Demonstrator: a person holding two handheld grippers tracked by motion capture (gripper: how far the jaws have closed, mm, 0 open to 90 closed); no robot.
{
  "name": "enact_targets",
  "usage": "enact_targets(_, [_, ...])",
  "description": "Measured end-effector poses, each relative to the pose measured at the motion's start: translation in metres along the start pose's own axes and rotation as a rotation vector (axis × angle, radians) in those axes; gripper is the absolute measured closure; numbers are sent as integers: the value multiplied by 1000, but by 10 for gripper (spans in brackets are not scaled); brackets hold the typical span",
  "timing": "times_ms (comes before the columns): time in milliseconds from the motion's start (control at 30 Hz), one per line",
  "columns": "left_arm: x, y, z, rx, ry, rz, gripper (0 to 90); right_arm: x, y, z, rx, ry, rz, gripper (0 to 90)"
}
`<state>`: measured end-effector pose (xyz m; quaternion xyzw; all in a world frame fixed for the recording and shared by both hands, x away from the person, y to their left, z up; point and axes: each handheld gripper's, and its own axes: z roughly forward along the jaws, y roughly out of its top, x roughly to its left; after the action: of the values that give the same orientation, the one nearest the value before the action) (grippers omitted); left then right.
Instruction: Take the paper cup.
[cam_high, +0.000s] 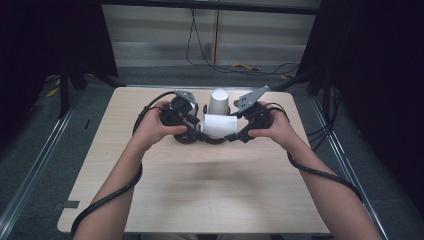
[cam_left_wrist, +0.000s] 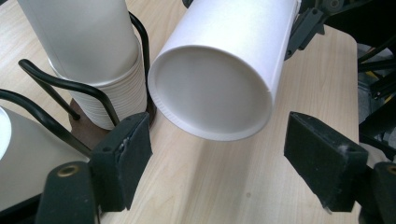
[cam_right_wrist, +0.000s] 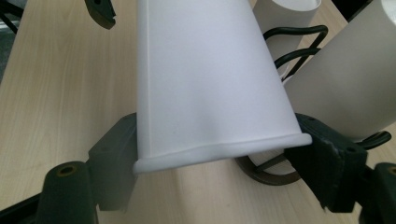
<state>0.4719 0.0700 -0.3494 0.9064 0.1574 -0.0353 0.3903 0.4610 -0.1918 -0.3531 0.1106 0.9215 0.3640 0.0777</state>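
The right tongs (cam_right_wrist: 212, 158) squeezed the rim end of a white paper cup (cam_right_wrist: 205, 79), holding it sideways above the pale wooden surface (cam_high: 200, 190). The left tongs (cam_left_wrist: 233, 158) stood wide, not touching the cup's bottom end.

Paper cup (cam_right_wrist: 205, 79) matt white, smooth; table (cam_high: 200, 190) pale wood-grain; rack (cam_left_wrist: 70, 86) black wire.

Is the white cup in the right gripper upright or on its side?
On its side: the cup lies level, its base facing the left gripper.
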Motion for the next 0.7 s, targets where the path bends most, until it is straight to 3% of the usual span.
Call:
enact_targets(467, [-1, 0, 3, 36, 11, 20, 228, -1, 1, -5, 71, -6, -24, 222])
enact_targets(700, [-2, -1, 3, 48, 20, 36, 227, 0, 2, -4, 80, -3, -34, 224])
